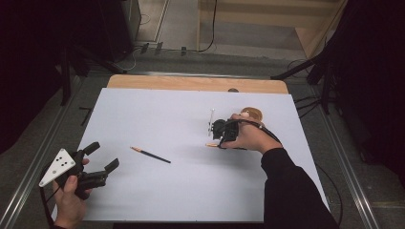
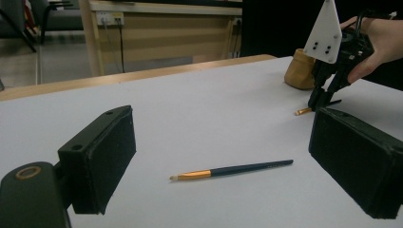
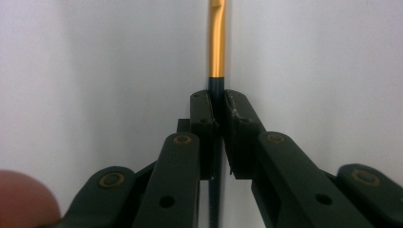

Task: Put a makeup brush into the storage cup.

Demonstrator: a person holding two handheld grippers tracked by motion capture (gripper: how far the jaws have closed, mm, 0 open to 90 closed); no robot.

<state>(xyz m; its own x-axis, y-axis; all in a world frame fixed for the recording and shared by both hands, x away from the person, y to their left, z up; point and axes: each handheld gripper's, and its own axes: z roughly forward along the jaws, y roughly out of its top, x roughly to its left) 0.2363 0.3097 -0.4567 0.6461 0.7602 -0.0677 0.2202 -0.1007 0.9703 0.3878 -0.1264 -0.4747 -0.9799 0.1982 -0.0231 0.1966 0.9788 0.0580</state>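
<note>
A pale grey-white sheet [image 1: 157,191] covers the table, with a strip of bare wood [image 1: 191,83] at its far edge and dark floor all round. No writing can be read anywhere; the second brush's handle carries a faint mark in the left gripper view, too small to make out.

Over to the right gripper [image 3: 217,111], tipped steeply down at the sheet: its jaws are pinched onto the dark handle of a paintbrush [image 3: 216,52], the pads pressing it from both sides. The grip sits just behind the gold ferrule, which runs straight out beyond the fingertips to a pale tip, and the handle passes back between the fingers. In the high view the brush's gold end [image 1: 211,144] pokes out on the sheet just beside the right gripper [image 1: 221,131]. Just beyond that hand sits a tan wooden pot [image 1: 253,114].

The left gripper [image 1: 102,156] rests at the near left corner, jaws spread wide with nothing between the pads [image 2: 111,152]. Ahead of them, well apart from both fingers, a second paintbrush [image 2: 233,169] lies flat on the sheet, gold ferrule and pale tip pointing left in the left gripper view.
</note>
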